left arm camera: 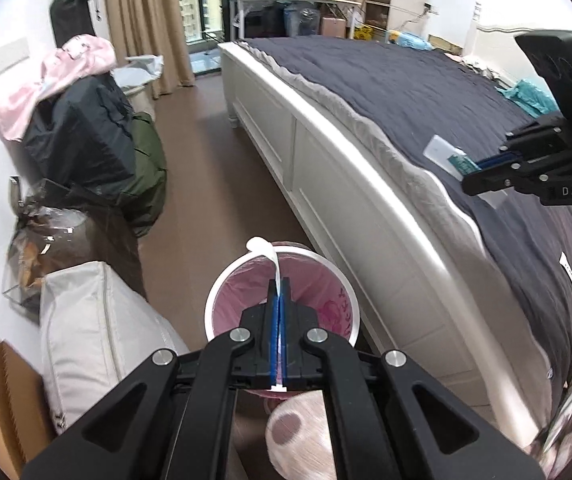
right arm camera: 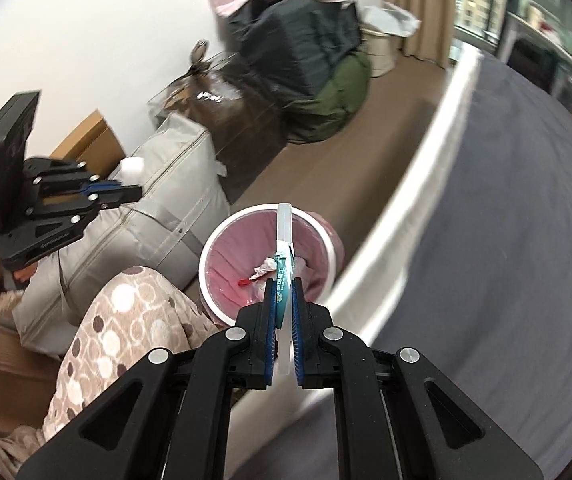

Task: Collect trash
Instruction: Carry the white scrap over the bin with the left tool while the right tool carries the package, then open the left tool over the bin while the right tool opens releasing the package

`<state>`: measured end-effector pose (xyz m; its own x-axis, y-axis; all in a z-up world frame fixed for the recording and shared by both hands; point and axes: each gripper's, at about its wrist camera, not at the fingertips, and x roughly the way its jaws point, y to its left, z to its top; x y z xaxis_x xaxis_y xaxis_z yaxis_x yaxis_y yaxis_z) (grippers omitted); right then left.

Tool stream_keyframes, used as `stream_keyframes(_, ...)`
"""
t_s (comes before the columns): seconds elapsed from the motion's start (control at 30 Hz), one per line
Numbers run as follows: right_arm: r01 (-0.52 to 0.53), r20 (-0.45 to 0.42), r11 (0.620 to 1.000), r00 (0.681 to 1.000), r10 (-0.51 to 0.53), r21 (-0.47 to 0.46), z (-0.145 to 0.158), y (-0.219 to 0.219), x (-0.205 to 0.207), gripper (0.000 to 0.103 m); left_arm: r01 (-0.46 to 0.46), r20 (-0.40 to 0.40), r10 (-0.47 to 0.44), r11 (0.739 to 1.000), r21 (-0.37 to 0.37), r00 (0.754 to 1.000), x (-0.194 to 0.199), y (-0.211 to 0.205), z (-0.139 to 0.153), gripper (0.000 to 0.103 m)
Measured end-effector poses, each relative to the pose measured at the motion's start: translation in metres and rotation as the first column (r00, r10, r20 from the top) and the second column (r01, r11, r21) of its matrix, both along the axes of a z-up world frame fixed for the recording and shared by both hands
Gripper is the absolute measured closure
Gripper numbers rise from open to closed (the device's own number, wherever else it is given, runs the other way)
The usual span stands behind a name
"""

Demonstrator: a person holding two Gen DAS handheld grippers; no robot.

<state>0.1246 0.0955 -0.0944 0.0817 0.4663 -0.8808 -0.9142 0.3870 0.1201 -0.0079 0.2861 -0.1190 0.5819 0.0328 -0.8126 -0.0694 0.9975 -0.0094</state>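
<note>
With some crumpled scraps already in the round white, pink-lined trash bin (right arm camera: 222,240), we held both grippers clenched above it: left gripper (left arm camera: 279,292) on a white tissue strip (left arm camera: 272,264), right gripper (right arm camera: 284,300) on a teal-printed flat wrapper (right arm camera: 284,240), neither dropped yet.

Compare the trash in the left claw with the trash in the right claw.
The left claw pinches a soft, crumpled white tissue; the right claw clamps a flat, stiff packet, white with teal print. Both claws are shut, holding their pieces above the pink-lined bin.
</note>
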Motion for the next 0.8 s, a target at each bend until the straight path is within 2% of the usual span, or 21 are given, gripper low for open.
stream_keyframes(0.27, -0.108, -0.012, 0.992, 0.994, 0.108, -0.071, -0.034, 0.054, 0.011, 0.097, 0.084, -0.038, -0.085, 0.996, -0.039, 0.996, 0.026, 0.027, -0.048, 0.103)
stream_keyframes(0.57, -0.127, -0.069, 0.981, 0.991, 0.118, -0.147, -0.083, 0.092, 0.028, 0.097, 0.115, -0.106, -0.126, 0.988, -0.105, 0.986, 0.053, 0.044, -0.111, 0.103)
stream_keyframes(0.8, -0.193, -0.076, 0.969, 0.98, 0.183, -0.153, -0.103, 0.11, 0.031, 0.096, 0.163, -0.128, -0.181, 0.976, -0.144, 0.975, 0.063, 0.05, -0.13, 0.103)
